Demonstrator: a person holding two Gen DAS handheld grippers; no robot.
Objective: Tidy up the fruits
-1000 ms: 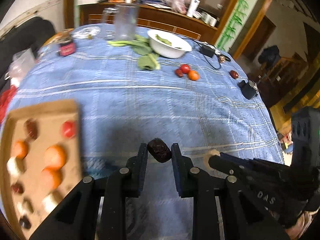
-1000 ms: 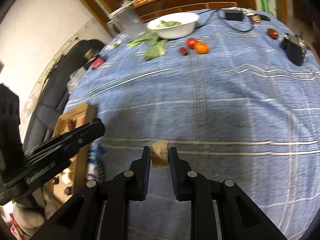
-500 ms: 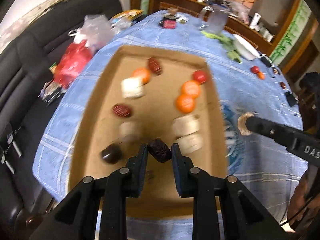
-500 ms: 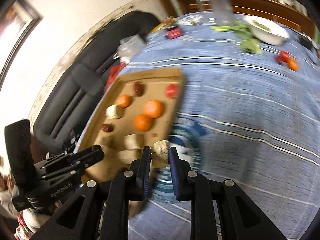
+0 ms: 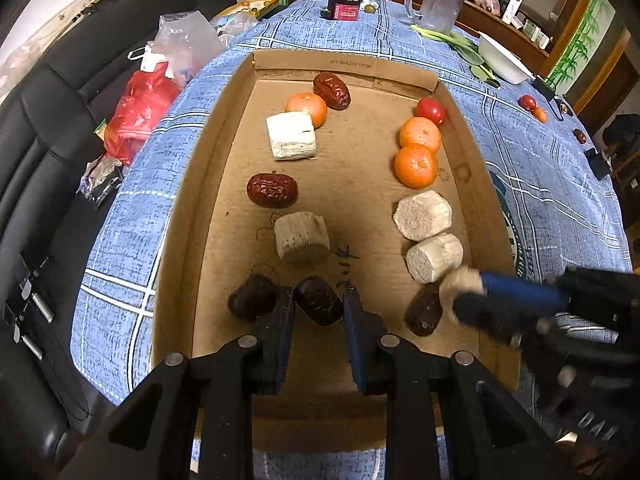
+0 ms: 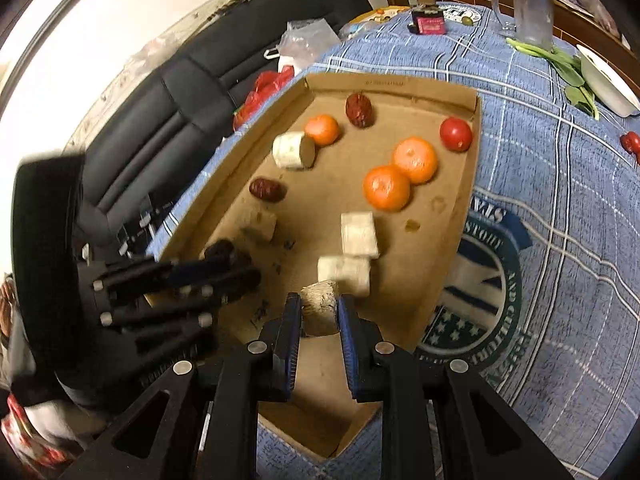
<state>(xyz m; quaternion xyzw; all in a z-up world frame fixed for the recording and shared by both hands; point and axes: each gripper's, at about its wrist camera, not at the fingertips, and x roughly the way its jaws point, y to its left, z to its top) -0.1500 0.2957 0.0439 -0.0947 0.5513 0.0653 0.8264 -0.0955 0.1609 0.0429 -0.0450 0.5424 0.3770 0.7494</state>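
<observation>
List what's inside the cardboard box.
In the cardboard box: three oranges, a tomato, red dates, pale stalk chunks. The grippers cover part of the near floor.

A dark wrinkled date (image 5: 319,300) and a pale cut chunk (image 6: 320,309) (fibrous end showing) hang low over the cardboard tray (image 5: 188,216), beside oranges (image 5: 416,165).

Surface (image 5: 532,168) under blue plaid cloth. Black leather sofa (image 5: 60,92) along its left edge, against pale wall (image 6: 120,12). Dark wooden sideboard (image 5: 512,36) beyond far edge; bamboo-print panel (image 5: 580,40) at far right corner. Dim indoor light.
</observation>
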